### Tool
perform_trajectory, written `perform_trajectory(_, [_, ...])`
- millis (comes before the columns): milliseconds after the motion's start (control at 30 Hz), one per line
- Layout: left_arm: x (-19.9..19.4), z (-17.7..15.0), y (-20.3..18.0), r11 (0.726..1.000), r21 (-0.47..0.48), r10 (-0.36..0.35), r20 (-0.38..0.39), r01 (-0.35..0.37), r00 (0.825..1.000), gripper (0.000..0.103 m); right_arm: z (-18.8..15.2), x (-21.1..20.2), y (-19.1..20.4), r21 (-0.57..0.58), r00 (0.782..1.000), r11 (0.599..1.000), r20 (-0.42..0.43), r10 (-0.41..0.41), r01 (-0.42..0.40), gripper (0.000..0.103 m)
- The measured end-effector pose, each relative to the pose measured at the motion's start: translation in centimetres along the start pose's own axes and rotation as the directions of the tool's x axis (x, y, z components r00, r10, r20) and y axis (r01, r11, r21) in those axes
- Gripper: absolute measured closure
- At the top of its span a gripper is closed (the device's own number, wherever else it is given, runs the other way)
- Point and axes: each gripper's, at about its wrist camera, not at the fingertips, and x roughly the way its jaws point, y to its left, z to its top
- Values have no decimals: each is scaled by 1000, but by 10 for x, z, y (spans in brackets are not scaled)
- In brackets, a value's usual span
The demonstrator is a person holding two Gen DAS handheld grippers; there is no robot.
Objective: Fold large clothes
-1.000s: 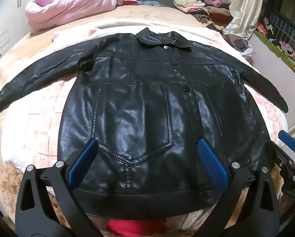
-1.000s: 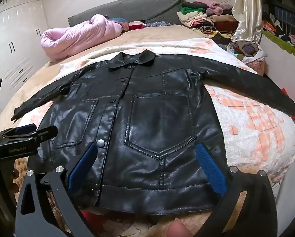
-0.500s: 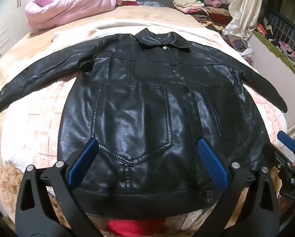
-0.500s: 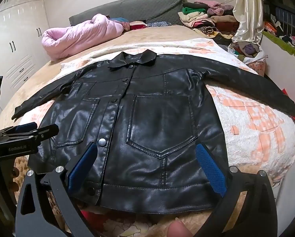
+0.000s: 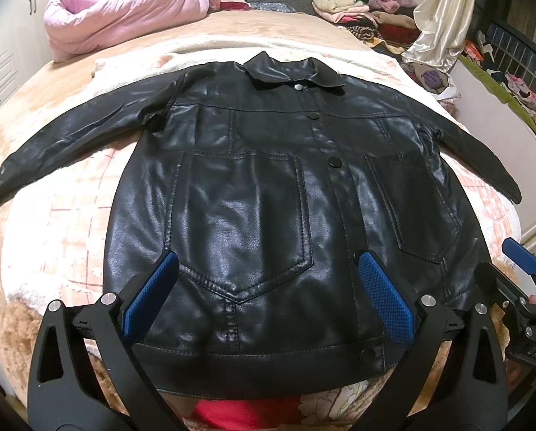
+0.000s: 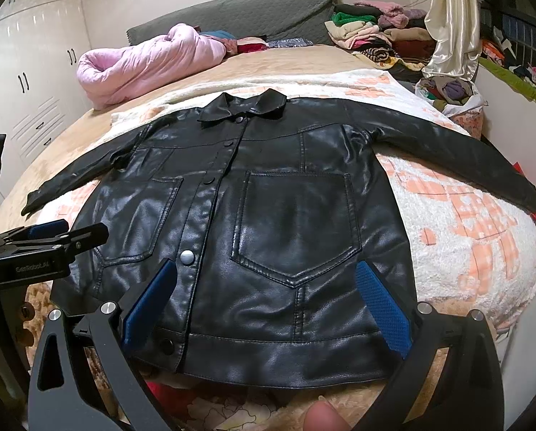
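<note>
A black leather jacket (image 5: pixel 253 186) lies flat and buttoned on the bed, collar far, both sleeves spread out sideways. My left gripper (image 5: pixel 268 283) hangs open over the jacket's lower left pocket near the hem, with nothing between its blue pads. In the right wrist view the same jacket (image 6: pixel 289 215) fills the middle, and my right gripper (image 6: pixel 268 287) is open over the lower right pocket. The right gripper (image 5: pixel 519 287) also shows at the left wrist view's right edge. The left gripper (image 6: pixel 52 237) shows at the right wrist view's left edge.
A white and orange fleece blanket (image 6: pixel 465 215) covers a tan bedspread (image 5: pixel 23 129) under the jacket. A pink duvet (image 5: pixel 124 18) is bundled at the far left by the grey headboard (image 6: pixel 268 10). Stacked clothes (image 6: pixel 375 32) and a cream curtain (image 5: pixel 444 18) stand far right. White wardrobes (image 6: pixel 31 72) line the left.
Both grippers have shifted slightly, the right one edging closer over the jacket. The jacket lies as before and both stay open.
</note>
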Motion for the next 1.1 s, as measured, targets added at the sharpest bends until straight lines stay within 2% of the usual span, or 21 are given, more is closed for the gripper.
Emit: perform_trajectory(1100, [0,-4,-1,1000,8,-4,9,4,1000,9,1,0,2,1,1000,1000,8,8,-8,4])
